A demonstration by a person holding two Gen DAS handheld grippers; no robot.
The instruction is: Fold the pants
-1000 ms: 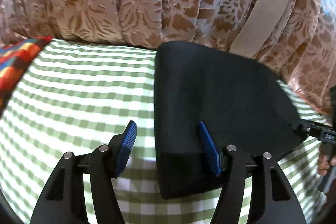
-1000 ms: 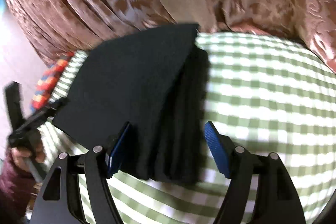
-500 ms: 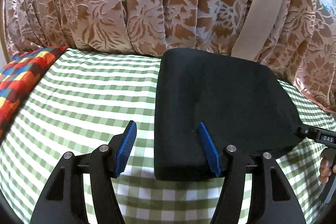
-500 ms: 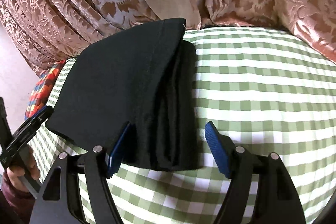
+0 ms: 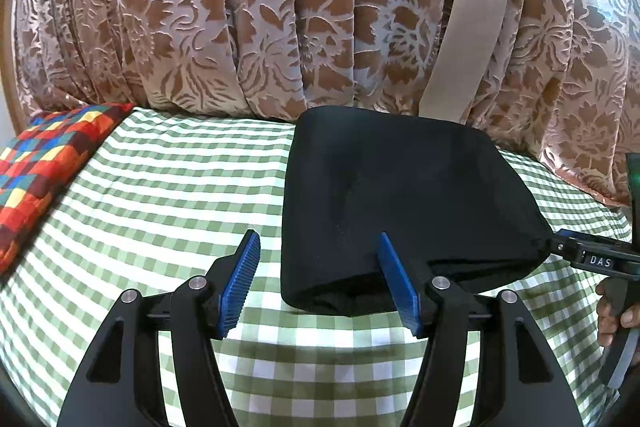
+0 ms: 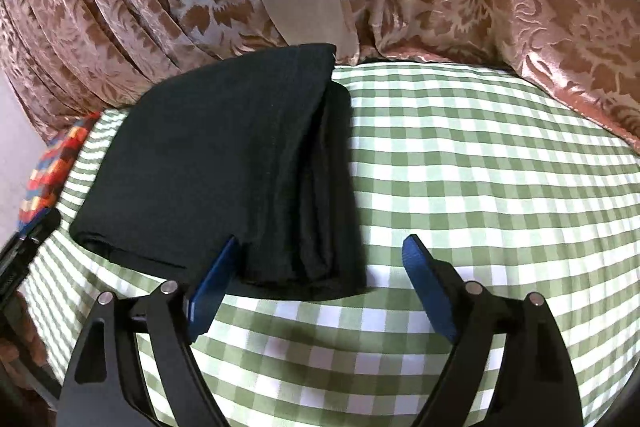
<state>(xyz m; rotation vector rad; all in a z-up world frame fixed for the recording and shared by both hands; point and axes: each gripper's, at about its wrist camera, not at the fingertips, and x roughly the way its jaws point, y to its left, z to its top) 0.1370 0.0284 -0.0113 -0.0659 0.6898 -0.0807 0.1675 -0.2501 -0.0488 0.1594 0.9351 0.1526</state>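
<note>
Pants: the black pants (image 5: 404,195) are lying folded into a thick rectangle on the green-checked cloth (image 5: 168,195), their far edge touching the floral curtain (image 5: 240,27).
Change, left view: the pants are sitting lower and further off than a second ago, and more of the patchwork cushion (image 5: 44,167) is showing at the left edge.
Change, right view: the stacked fold edges are now showing more clearly, with more checked cloth around them.
Left gripper: the left gripper (image 5: 318,283) is standing partly open and empty, just short of the pants' near corner.
Right gripper: the right gripper (image 6: 320,283) is opening wide, nothing pressed between its pads (image 6: 428,291).
Hard to make out: the cloth's support is covered; the right gripper's left pad is overlapping the pants' near edge, contact unclear; the hand (image 5: 612,311) at the frame's edge is cut off.
</note>
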